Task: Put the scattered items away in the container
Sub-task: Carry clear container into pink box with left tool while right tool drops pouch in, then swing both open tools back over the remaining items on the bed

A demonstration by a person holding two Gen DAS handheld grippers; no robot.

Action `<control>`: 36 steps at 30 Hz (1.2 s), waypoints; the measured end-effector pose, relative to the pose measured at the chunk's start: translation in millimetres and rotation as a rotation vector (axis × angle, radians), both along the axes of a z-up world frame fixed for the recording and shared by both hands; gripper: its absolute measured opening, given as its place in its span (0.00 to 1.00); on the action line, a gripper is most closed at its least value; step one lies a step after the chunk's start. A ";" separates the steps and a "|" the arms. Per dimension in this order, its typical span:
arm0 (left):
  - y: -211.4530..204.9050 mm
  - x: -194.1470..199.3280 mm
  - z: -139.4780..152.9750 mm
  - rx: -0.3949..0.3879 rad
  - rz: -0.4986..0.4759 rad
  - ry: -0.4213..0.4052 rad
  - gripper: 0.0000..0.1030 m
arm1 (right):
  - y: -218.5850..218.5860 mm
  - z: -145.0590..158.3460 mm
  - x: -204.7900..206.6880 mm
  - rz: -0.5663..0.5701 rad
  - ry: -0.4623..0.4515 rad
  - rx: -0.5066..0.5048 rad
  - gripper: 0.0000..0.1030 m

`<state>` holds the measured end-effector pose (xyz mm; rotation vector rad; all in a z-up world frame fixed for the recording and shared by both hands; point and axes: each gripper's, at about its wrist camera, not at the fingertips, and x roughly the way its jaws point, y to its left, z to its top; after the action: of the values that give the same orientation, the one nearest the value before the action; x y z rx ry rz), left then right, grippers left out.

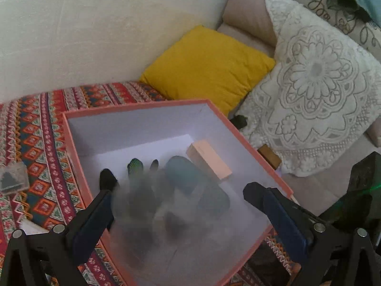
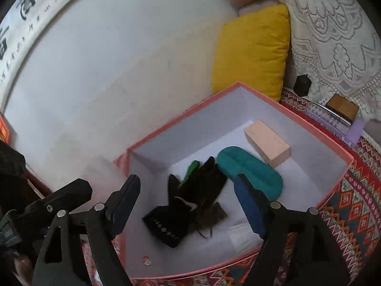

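Two grippers hang over our salmon-rimmed box (image 2: pixel 240 88), which sits on the patterned cloth (image 1: pixel 38 128) beside a yellow cushion (image 2: pixel 252 52). Our right gripper (image 2: pixel 188 186) has its fingers spread wide, nothing between the pads; below the gap a black glove (image 2: pixel 190 190) with a green-striped fingertip lies on the white floor of the box, apart from both fingers. Our left gripper (image 1: pixel 178 190) also stands wide with nothing pressed between its blue-padded fingers (image 1: pixel 281 209); in that view the glove (image 1: pixel 142 190) is a smeared dark blur beneath it, so we cannot tell whether it has settled. Next to the glove lies a teal case (image 2: pixel 252 171), and beyond that a pale peach block (image 2: pixel 266 143) near the far wall of the box. Outside the box, by the lace cover (image 1: pixel 309 90), we see a small black object (image 2: pixel 302 85), a brown wooden block (image 2: pixel 343 107) and a lilac toothed piece (image 2: pixel 333 121). On the cloth to the left of the box rests a clear packet with something dark inside (image 1: pixel 13 178).
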<state>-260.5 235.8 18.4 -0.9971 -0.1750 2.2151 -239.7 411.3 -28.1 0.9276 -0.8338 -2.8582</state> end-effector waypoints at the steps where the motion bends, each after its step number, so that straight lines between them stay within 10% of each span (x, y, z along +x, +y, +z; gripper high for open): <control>1: -2.2 4.6 6.4 0.009 -0.006 0.009 0.99 | -1.4 2.7 2.8 0.000 0.013 -0.009 0.81; 10: -67.2 83.2 61.4 0.044 0.011 0.142 0.99 | -61.5 67.3 66.3 0.085 0.154 0.054 0.86; 17: -184.4 148.2 50.0 -0.043 0.193 0.184 0.99 | -142.6 81.6 108.8 0.260 0.213 0.082 0.93; 27: -308.6 178.9 -17.5 -0.204 0.487 0.120 0.99 | -279.0 37.2 129.0 0.564 0.107 0.152 0.95; 36: -354.1 146.3 -87.3 -0.250 0.619 0.023 0.99 | -336.9 -50.0 102.7 0.566 -0.107 0.178 0.95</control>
<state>-114.3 -118.3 -68.9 -1.1626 -0.2231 2.8647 -137.1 74.3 -78.1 1.1245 -0.2558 -2.4244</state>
